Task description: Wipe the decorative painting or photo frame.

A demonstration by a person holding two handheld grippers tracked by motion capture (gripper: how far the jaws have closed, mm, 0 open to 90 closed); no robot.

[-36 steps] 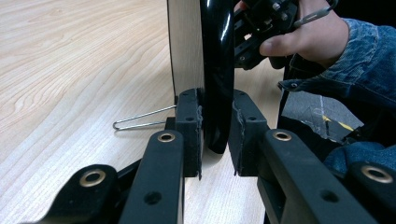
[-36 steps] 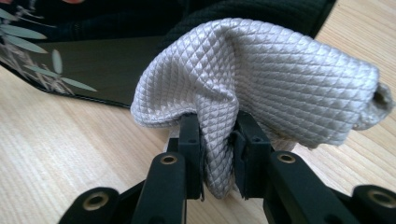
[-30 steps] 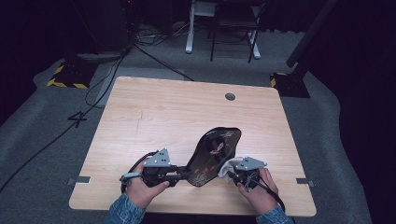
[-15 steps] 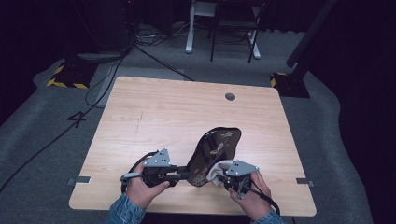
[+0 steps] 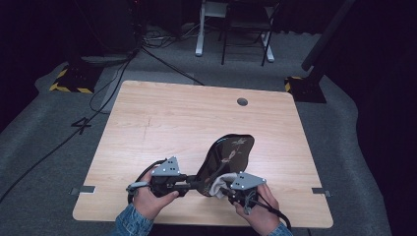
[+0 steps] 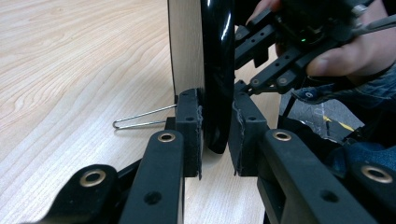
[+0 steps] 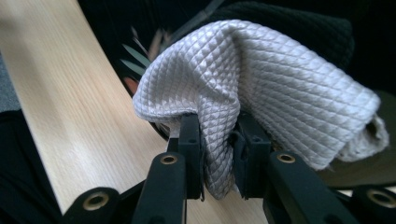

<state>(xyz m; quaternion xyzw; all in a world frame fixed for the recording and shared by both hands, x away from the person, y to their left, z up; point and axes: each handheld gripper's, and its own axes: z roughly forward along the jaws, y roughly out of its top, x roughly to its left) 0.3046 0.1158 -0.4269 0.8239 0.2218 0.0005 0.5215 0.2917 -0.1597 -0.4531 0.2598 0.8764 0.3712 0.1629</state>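
— Nearest the table edge, what are the hands doing?

— The left hand (image 5: 147, 199) lies low, its left gripper (image 6: 215, 133) pointing level across the wood, jaws clamped on the thin rim of a black lacquered tray (image 5: 227, 157); glossy, rounded-oblong, painted with a leafy motif, tilted up on edge near the front of the table.

— And the other?

— The right hand (image 5: 258, 214) angles its right gripper (image 7: 219, 140) inward towards the tray; jaws pinched on a grey cloth (image 7: 261, 88), quilted in small diamonds, bunched and folded, resting against the tray's lower face.

— Beyond them?

— The pale wood-grain table (image 5: 172, 118), smooth; a thin bent wire (image 6: 140, 119) lying beside the tray; farther back a round cable hole (image 5: 242, 102).
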